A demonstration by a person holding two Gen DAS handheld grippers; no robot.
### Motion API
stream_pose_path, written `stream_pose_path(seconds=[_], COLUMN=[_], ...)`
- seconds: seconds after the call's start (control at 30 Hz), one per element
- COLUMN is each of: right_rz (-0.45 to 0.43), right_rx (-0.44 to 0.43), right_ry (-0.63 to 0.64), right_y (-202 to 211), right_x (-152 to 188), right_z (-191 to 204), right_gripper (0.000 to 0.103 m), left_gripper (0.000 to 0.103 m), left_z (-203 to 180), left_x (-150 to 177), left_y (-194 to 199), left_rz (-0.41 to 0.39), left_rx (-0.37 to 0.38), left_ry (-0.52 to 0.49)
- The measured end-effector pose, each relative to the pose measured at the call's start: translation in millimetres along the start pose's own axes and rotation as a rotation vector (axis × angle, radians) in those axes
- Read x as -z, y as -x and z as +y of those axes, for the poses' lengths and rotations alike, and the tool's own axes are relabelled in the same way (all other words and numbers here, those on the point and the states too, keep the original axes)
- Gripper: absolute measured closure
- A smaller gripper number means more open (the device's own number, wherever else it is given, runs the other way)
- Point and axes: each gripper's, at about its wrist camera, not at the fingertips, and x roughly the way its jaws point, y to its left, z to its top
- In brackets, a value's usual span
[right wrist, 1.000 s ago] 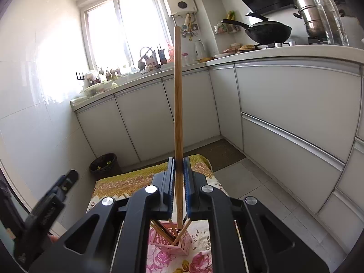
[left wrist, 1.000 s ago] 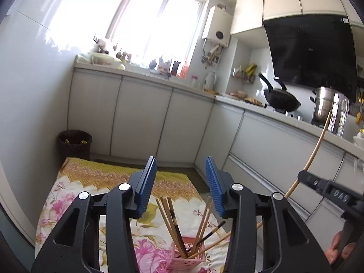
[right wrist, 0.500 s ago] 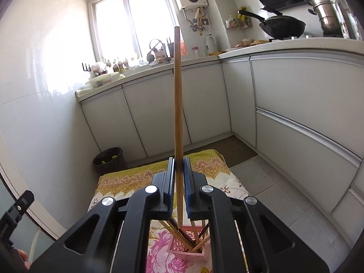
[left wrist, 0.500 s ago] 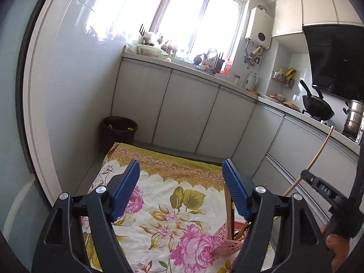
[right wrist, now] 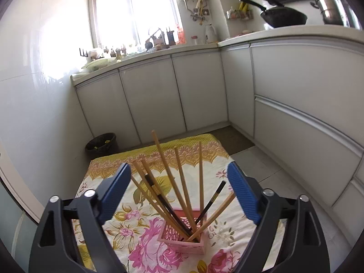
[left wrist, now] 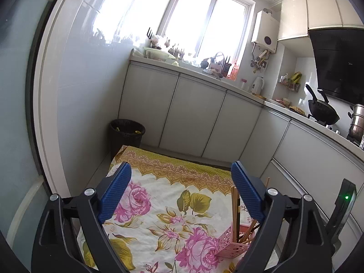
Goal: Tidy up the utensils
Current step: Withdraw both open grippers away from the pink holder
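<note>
From the left wrist view, the right finger (left wrist: 246, 193) of the left tool (left wrist: 180, 192) is covering part of the pink holder (left wrist: 229, 246), so only some of the chopsticks (left wrist: 235, 213) are showing. The right tool (left wrist: 342, 218) is sitting at the frame's edge (just a dark sliver with a green light), its jaws out of sight there. The pot (left wrist: 357, 125) on the counter (left wrist: 295, 116) is being cut off by the rim. The small clutter (right wrist: 118, 51) by the window is staying too tiny to name.
</note>
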Motion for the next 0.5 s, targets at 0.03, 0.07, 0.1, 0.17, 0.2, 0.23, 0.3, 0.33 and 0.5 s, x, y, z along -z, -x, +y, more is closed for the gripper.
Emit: stream_pose_path(seconds=[0.03, 0.07, 0.1, 0.17, 0.2, 0.23, 0.3, 0.33, 0.5], right_rz=[-0.020, -0.040, -0.053, -0.062, -0.068, -0.071, -0.069, -0.068, -0.086], right_rx=[0.018, 0.035, 0.070, 0.112, 0.123, 0.133, 0.133, 0.125, 0.137], right_ry=[0.000, -0.002, -0.002, -0.019, -0.040, -0.060, -0.090, -0.099, -0.080], right_y=[14, 30, 45, 77, 96, 112, 149, 167, 243], right_x=[-9, -17, -25, -39, -43, -48, -52, -53, -51], right_z=[1, 1, 1, -2, -5, -7, -12, -14, -12], right_gripper=[0.009, 0.007, 0.007, 0.007, 0.007, 0.007, 0.007, 0.007, 0.007], left_gripper=[0.009, 0.007, 0.007, 0.007, 0.007, 0.007, 0.007, 0.007, 0.007], left_z=[-6, -13, -22, -38, -47, -54, -66, -72, -101], left_x=[-4, -7, -10, -18, -22, -25, -29, -30, -27], left_y=[11, 22, 34, 52, 62, 72, 94, 109, 161], left_rz=[-0.028, -0.055, -0.072, -0.067, -0.053, -0.046, -0.057, -0.072, -0.070], left_rx=[-0.005, -0.015, -0.025, -0.024, -0.022, -0.018, -0.017, -0.017, -0.013], left_ry=[-0.006, -0.013, -0.028, -0.060, -0.075, -0.085, -0.091, -0.096, -0.177])
